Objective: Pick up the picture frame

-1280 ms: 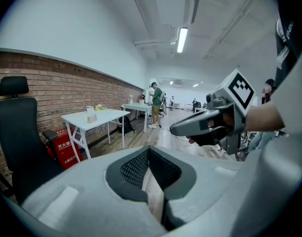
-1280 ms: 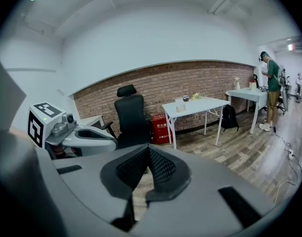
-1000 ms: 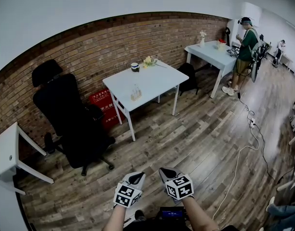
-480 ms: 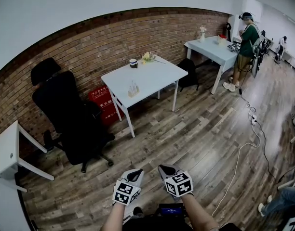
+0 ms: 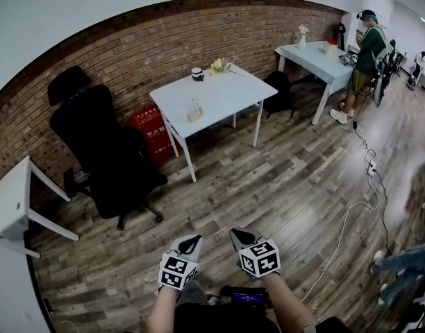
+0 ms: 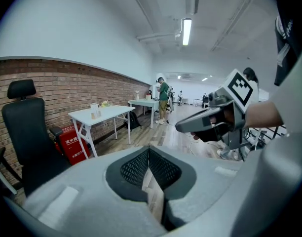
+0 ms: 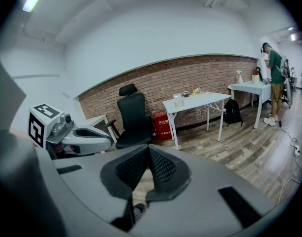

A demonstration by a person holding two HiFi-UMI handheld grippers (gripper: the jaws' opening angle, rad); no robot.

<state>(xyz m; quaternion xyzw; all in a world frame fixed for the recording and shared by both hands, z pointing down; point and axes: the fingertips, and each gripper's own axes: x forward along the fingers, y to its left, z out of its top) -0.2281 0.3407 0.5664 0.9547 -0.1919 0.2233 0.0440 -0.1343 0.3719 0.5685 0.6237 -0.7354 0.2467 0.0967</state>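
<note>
Jaws of my left gripper (image 6: 149,151) and right gripper (image 7: 149,150) are pressing together, empty. What looks like the small clear picture frame (image 5: 194,111) is standing on the white rectangular table (image 5: 226,97), well apart from both. My left gripper view is catching a ceiling strip light (image 6: 186,31); the head view isn't.

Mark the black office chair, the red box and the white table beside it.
black office chair (image 5: 94,141), head view, backrest.
red box (image 5: 151,137), head view, front face.
white table (image 5: 226,96), head view, bare tabletop.

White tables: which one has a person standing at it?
The far table, upper right: a person stands beside it; middle table and left table have nobody.
</note>
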